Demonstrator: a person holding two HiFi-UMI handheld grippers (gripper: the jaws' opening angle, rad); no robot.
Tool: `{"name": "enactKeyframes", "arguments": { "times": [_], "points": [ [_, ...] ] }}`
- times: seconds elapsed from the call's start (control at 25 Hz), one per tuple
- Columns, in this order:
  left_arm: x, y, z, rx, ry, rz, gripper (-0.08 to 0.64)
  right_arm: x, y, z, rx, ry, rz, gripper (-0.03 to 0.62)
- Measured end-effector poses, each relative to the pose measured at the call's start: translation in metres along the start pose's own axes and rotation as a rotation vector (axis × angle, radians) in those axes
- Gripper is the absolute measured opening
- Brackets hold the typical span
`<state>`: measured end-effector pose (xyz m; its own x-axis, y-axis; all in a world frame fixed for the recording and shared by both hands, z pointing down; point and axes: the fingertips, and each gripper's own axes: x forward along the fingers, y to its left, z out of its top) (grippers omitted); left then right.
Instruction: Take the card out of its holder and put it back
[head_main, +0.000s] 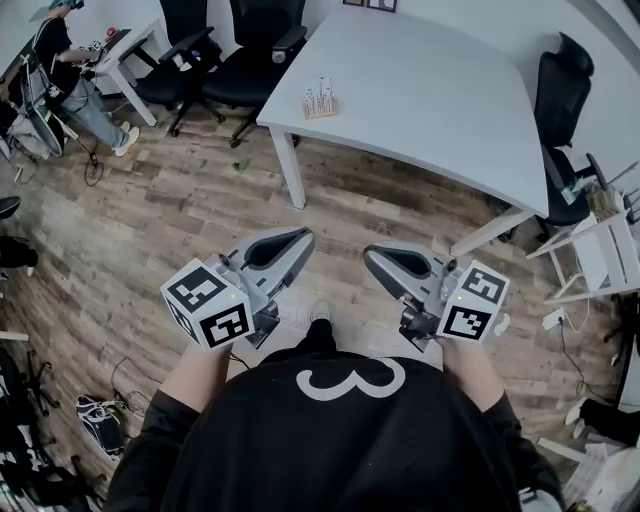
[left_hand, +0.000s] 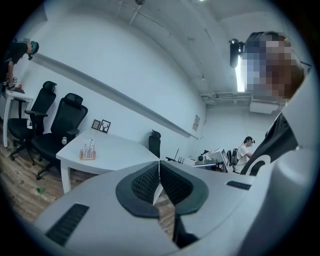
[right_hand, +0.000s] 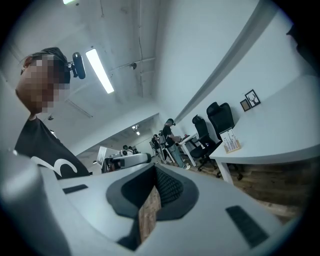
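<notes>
Head view: I hold my left gripper (head_main: 298, 240) and right gripper (head_main: 377, 260) at lower centre, both jaws closed on nothing. The card holder (head_main: 320, 106) sits upper centre near the white counter's (head_main: 430, 90) edge, with its cards (head_main: 324, 88) upright, long axis vertical.

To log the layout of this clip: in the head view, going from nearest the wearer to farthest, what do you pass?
Black shirt → left tool and right tool, side by side → wood floor → white table → card holder on it → black office chairs
</notes>
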<state>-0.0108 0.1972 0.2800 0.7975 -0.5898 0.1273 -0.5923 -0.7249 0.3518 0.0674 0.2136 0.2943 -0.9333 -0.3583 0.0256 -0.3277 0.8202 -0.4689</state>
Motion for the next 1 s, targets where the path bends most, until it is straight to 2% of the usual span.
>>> {"name": "enactKeyframes", "arguments": {
  "times": [0.12, 0.32, 0.48, 0.64, 1.0],
  "points": [
    [0.021, 0.051, 0.012, 0.011, 0.015, -0.007, 0.015, 0.033, -0.043, 0.014, 0.017, 0.002, -0.015, 0.009],
    [0.04, 0.123, 0.034, -0.047, -0.016, -0.047, 0.015, 0.081, -0.092, 0.036, 0.018, 0.021, -0.039, 0.009],
    [0.052, 0.161, 0.049, -0.013, -0.009, -0.05, 0.015, 0.101, -0.113, 0.052, -0.015, 0.031, -0.046, 0.011],
    [0.067, 0.18, 0.043, -0.057, 0.062, -0.092, 0.015, 0.108, -0.131, 0.053, -0.015, 0.045, -0.059, 0.011],
    [0.104, 0.212, 0.047, -0.026, 0.082, -0.117, 0.017, 0.126, -0.19, 0.064, 0.018, 0.049, -0.062, 0.011]
  ]
}}
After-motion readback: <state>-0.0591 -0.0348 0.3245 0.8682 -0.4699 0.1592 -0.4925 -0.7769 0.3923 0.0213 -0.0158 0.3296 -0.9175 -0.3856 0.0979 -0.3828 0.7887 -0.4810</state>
